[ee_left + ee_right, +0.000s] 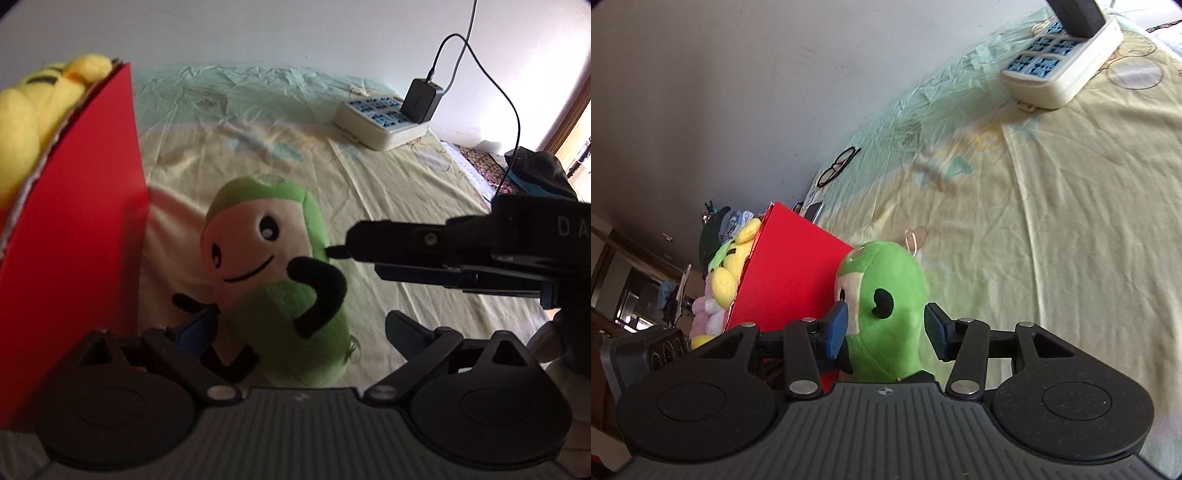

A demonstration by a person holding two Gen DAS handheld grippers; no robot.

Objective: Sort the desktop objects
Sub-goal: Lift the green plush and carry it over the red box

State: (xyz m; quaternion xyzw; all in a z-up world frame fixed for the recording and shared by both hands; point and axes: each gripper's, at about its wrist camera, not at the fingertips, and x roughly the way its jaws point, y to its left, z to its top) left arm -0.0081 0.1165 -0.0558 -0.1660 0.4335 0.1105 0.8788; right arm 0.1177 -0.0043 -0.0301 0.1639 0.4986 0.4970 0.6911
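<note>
- The step in hand appeared to be the pick-up of the green plush toy [273, 266], which lay on the bedsheet [406, 192] just beside the red box [74, 229].
- The left gripper [295, 332] had its fingers spread, one on either side of the toy's lower body; contact could not be confirmed.
- The right gripper [884, 328] also stood spread, with the toy's head [886, 284] between its blue pads [836, 328]. The left pad looked to be touching the face; the right pad stood just clear.
- Judgement: the next move called for closing on the soft body, then lifting it over the box wall to join the yellow plush toy [33, 110] already inside.
- The left gripper's left finger was largely hidden behind the toy.
- The box interior was cut off, so the remaining room could not be judged.
- The power strip [380, 122] lay well beyond the fingertips.
</note>
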